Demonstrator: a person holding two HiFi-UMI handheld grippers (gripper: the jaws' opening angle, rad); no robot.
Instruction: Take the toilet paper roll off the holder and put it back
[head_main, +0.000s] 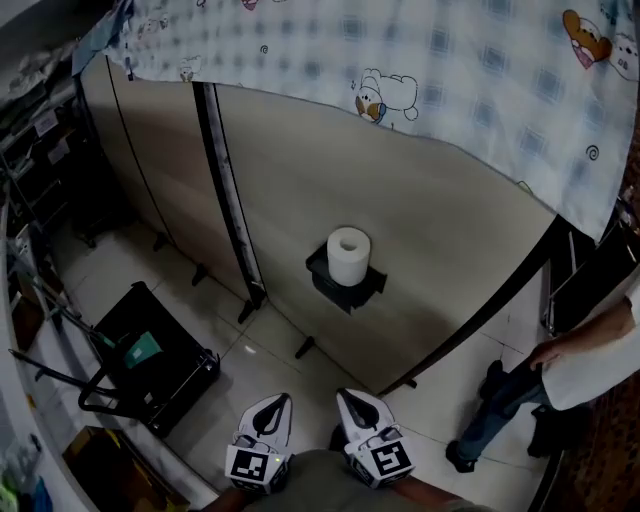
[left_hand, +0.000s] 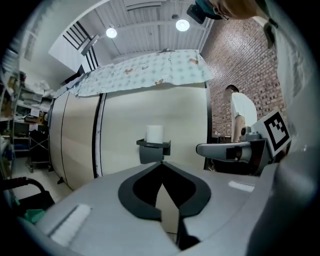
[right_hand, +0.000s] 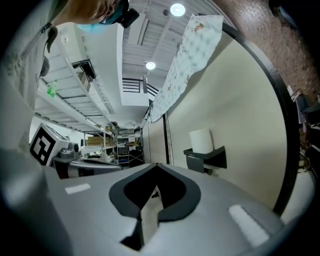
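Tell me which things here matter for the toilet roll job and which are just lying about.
Job: white toilet paper roll, standing upright on the black wall holder; left gripper and right gripper, both shut, empty.
Lying about: black metal cart; checked cartoon-print cloth over the beige partition; person standing at right.

The left gripper and right gripper are held low in front of the person, side by side and close together. The left tilts slightly downward, its fingers closed tip to tip and empty. The right sits level, its fingers likewise closed and empty.
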